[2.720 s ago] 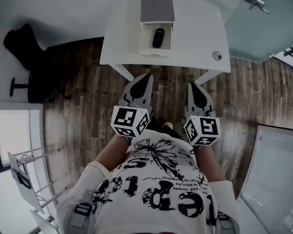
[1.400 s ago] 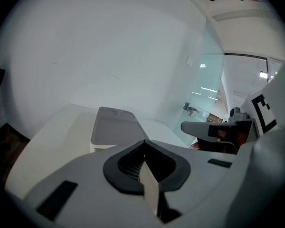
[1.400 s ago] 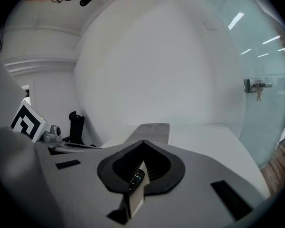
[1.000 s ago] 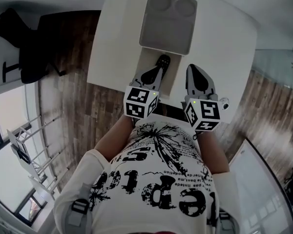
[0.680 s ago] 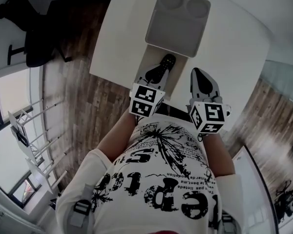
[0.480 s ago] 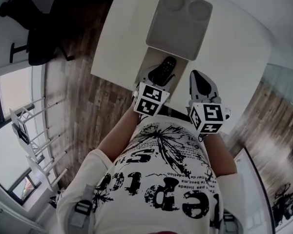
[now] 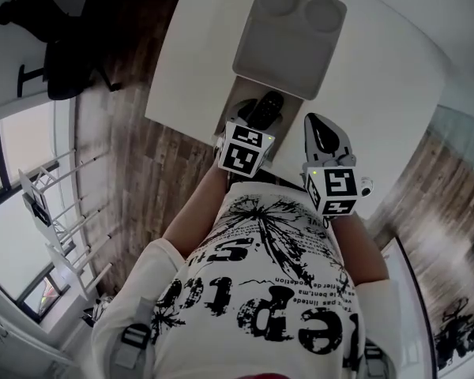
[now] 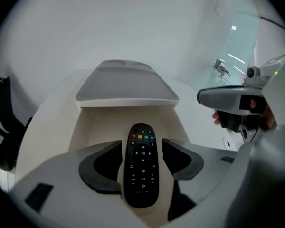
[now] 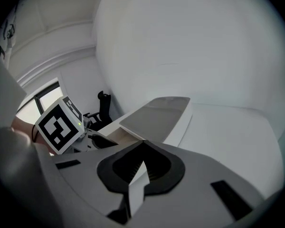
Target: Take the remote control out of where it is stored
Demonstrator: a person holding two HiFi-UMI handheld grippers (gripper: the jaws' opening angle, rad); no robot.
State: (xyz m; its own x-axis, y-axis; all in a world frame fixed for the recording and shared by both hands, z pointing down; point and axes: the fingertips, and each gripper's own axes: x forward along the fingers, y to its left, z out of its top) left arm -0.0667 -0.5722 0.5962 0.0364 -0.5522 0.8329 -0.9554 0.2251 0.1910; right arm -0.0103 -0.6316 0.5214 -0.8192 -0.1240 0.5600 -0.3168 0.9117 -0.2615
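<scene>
A black remote control (image 8: pixel 141 165) lies lengthwise in the open drawer (image 8: pixel 85 127) of a small white box with a grey top (image 8: pixel 126 84). My left gripper (image 8: pixel 141 146) is lowered into the drawer and is open. Its jaws have just been opening and stand one on each side of the remote, without pressing on it. In the head view the remote (image 7: pixel 264 106) shows just beyond the left gripper (image 7: pixel 249 121). My right gripper (image 7: pixel 317 123) hangs shut and empty to the right of the drawer (image 7: pixel 229 105), over the white table (image 7: pixel 379 77).
The box's grey top (image 7: pixel 288 38) sits behind the drawer on the table. A small round fitting (image 7: pixel 366 186) lies by the table's near edge, right of the right gripper. A black office chair (image 7: pixel 47 54) stands on the wooden floor at the left. A glass door with a handle (image 8: pixel 222 69) is off right.
The left gripper has sunk into the drawer and tipped downward, and its jaws have opened round the remote. The right gripper has dropped a little beside the drawer.
</scene>
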